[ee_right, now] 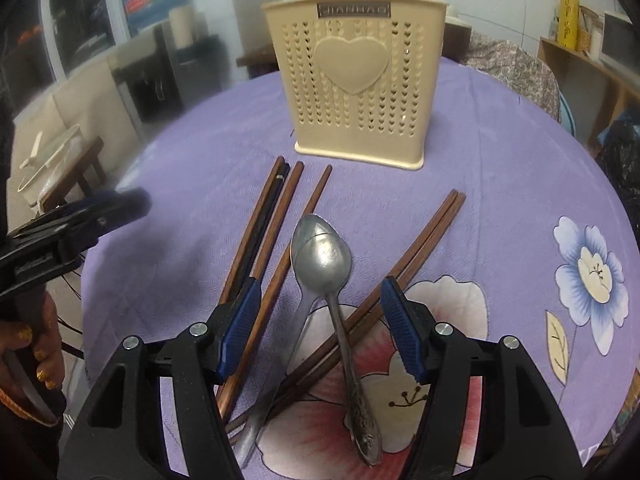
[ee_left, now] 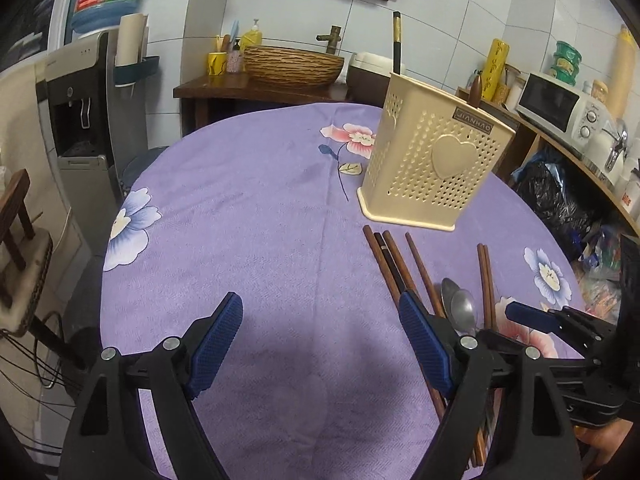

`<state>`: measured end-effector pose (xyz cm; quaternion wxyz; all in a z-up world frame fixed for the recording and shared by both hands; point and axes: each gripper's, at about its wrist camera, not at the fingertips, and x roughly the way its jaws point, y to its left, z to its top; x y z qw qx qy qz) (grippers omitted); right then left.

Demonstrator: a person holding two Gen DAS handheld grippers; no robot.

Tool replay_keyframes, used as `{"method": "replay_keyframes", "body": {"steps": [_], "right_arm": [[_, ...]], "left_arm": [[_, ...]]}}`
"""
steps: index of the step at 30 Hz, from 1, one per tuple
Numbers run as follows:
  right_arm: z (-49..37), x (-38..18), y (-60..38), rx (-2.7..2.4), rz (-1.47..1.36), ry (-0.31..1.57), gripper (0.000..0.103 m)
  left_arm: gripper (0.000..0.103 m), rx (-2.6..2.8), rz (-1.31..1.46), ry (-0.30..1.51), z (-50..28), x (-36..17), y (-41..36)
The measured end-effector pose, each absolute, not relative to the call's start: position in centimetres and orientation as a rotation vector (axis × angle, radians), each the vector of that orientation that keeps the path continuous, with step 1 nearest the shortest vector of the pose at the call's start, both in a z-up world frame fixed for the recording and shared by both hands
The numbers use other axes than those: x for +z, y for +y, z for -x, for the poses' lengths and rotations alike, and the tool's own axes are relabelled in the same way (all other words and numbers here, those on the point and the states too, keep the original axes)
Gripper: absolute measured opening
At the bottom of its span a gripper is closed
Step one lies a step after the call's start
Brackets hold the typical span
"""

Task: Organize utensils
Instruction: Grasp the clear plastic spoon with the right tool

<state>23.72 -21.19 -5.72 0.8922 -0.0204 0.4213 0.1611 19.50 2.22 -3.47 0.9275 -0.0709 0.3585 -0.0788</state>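
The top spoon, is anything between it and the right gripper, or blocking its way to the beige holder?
Nothing visible. The right gripper is open with the top spoon bare between its fingers. It rests on a second spoon and crossed chopsticks, which sit beneath, not above. Only purple cloth lies before the holder.

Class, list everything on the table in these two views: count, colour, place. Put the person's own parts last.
holder: one, cream, far side of table, upright
chopsticks: six, five brown and one dark, lying in front of holder
spoons: two, silver, stacked among chopsticks
tablecloth: one, purple, flowered, covers table
left gripper: black with blue pads, open, above bare cloth
right gripper: same colours, open, over the spoons
hand: one, left edge, holding left gripper
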Motion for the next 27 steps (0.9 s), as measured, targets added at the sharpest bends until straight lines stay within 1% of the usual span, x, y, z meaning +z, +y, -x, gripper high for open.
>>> {"method": "replay_keyframes", "body": {"steps": [8,17,18,19,27], "right_arm": [[-25.5,-6.7,-19.8,0.322,0.080,0.911,0.062],[-25.8,-7.4,-19.2,0.342,0.092,0.924,0.045],[-25.8,-7.3,-19.2,0.347,0.086,0.925,0.040],[-25.8,-7.3,-19.2,0.353,0.079,0.926,0.038],[-25.7,-7.0,-19.7,0.372,0.037,0.922,0.038]], "left_arm": [[0.079,-0.172,0.162,0.737,-19.0,-3.9,2.4],[0.079,-0.162,0.199,0.760,-18.8,-4.8,3.4],[0.079,-0.163,0.199,0.764,-18.8,-4.9,3.3],[0.079,-0.166,0.198,0.769,-18.7,-5.0,3.2],[0.079,-0.194,0.189,0.783,-18.6,-5.2,2.2]]}}
